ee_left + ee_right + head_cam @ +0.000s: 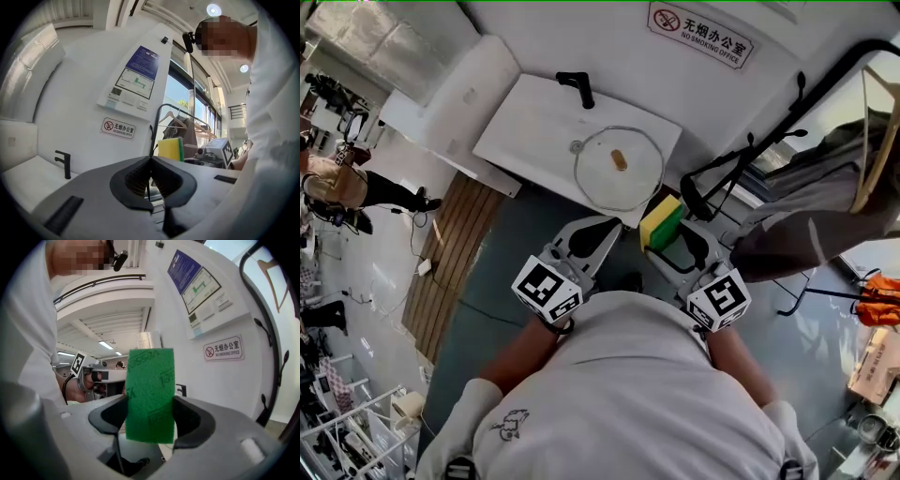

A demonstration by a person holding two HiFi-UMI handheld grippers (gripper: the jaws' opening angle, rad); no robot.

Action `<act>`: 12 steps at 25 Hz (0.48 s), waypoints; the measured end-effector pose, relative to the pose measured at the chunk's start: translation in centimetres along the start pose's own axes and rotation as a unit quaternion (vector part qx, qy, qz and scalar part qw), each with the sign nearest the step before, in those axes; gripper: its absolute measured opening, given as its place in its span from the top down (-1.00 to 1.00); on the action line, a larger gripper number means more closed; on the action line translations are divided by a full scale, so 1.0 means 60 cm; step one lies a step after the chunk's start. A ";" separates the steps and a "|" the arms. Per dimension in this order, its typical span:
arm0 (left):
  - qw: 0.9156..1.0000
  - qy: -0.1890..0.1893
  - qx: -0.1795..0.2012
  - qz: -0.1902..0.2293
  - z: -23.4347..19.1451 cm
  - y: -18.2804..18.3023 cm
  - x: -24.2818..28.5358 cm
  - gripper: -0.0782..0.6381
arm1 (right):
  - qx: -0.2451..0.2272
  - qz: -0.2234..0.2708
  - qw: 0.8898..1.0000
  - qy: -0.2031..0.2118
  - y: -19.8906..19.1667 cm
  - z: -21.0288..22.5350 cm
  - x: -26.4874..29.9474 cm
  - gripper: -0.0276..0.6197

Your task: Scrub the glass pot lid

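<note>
Right claw (150, 414) grasping the sponge (150, 390), left claw (150, 163) clenched empty: unheld, the glass lid (619, 169) upper centre could skid off the desk (534, 127) when scrubbed.

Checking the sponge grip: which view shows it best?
The right gripper view: the sponge fills the middle, green face forward, clamped in the right gripper. The head view shows its yellow-green edge; the left gripper view, its yellow side.
</note>
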State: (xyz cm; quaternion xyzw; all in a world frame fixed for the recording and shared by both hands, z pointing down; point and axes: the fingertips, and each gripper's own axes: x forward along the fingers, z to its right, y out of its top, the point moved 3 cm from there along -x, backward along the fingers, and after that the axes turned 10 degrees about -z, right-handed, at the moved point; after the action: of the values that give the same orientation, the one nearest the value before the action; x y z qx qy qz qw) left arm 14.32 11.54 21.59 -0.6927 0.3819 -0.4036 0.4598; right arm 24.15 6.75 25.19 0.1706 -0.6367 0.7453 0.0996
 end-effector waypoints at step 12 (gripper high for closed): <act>0.994 -0.105 0.011 -0.028 -0.119 0.049 0.088 0.79 | 0.048 -0.001 0.994 -0.094 0.032 0.078 0.075 0.00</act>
State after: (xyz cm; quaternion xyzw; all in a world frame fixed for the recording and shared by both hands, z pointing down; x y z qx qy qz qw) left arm 9.37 3.59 21.68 -0.7368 0.3072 -0.3457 0.4933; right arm 19.92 1.54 25.76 0.2451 -0.6062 0.7559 0.0323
